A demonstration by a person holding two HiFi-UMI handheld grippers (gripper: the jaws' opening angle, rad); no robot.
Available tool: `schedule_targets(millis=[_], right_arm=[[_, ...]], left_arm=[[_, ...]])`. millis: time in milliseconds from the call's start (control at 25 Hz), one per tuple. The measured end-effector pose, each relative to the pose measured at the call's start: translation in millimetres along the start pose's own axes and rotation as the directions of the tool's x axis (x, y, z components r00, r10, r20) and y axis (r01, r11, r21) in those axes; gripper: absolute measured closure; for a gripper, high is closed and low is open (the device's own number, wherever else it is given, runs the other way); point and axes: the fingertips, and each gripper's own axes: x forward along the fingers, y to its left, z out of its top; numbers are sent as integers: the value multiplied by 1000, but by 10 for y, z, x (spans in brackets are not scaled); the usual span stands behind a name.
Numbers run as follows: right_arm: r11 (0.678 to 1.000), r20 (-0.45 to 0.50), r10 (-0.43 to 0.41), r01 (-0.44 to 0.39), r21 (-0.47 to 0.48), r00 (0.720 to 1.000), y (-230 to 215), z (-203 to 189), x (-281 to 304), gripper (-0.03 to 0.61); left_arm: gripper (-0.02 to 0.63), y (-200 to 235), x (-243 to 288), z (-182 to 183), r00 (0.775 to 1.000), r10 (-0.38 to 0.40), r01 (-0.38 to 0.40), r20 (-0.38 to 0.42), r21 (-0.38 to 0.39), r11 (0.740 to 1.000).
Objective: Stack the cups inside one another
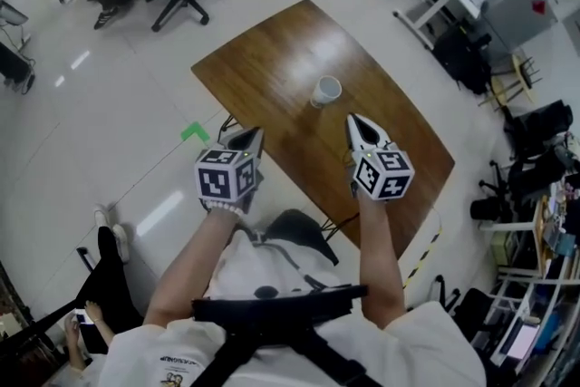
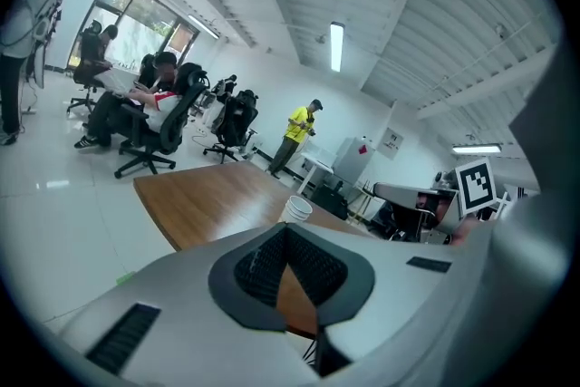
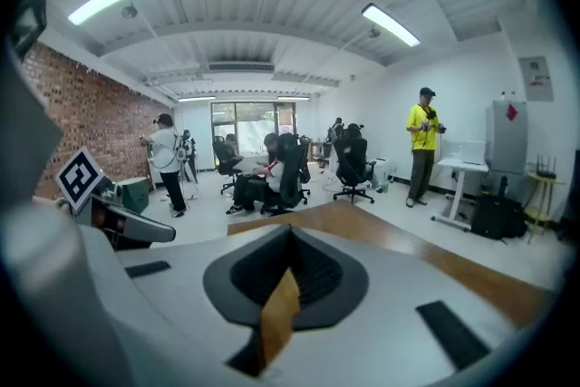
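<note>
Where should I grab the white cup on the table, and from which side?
Take the white cup by its rim, probably: it stands upright, mouth open upward, alone on the table. Come from above on the near side, one jaw inside, one outside the wall.

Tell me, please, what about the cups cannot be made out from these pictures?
- Number of nested cups: the white cup is too small in the head view.
- Its base: hidden behind the left gripper's body in the left gripper view.
- The cup from the right: absent from the right gripper view; only the table shows.
</note>
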Motion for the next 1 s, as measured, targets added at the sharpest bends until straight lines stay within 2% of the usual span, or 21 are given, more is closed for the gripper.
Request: schedule_targets(millis=[280, 440, 560, 1000], right_arm=[[981, 49, 89, -96, 170, 995, 85, -333, -377, 575], [978, 9, 130, -130, 162, 991, 92, -565, -590, 577], [972, 15, 157, -157, 172, 988, 31, -628, -755, 575], [966, 34, 179, -182, 182, 983, -231, -758, -1196, 576]], left_arm=[[617, -251, -152, -103, 997, 57, -57, 42, -5, 998], [617, -424, -266, -219, 993, 103, -102, 53, -4, 995], [617, -579, -286, -354, 991, 126, -126, 53, -7, 992], [617, -1053, -271, -659, 988, 150, -150, 47, -5, 989]])
